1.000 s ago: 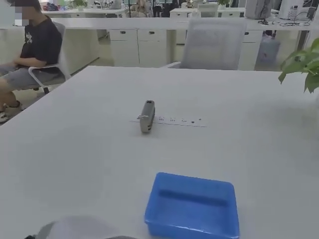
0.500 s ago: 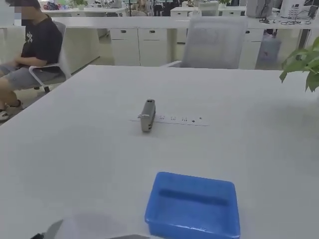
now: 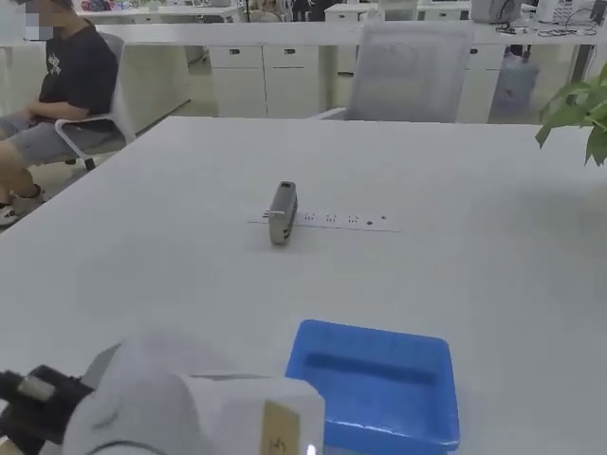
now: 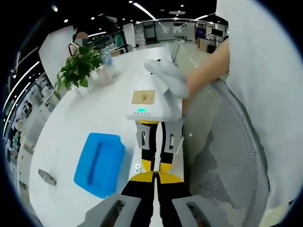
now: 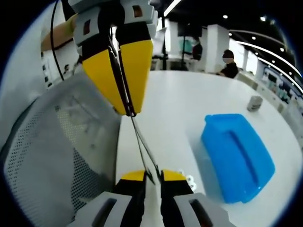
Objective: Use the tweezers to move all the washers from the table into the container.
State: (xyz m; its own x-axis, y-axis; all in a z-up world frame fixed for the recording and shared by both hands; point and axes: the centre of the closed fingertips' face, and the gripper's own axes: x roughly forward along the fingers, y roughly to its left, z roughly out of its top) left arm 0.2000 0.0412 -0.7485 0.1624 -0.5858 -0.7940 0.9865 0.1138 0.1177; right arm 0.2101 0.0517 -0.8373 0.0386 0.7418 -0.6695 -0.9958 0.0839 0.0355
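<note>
Tweezers (image 5: 142, 144), one pair, pinched by both left hand-held gripper (image 5: 128, 112) and right hand-held gripper (image 5: 152, 180), one blue container (image 3: 372, 384)

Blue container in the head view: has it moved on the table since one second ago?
No. The blue container keeps its offset from the small grey object; the camera shifted.
</note>
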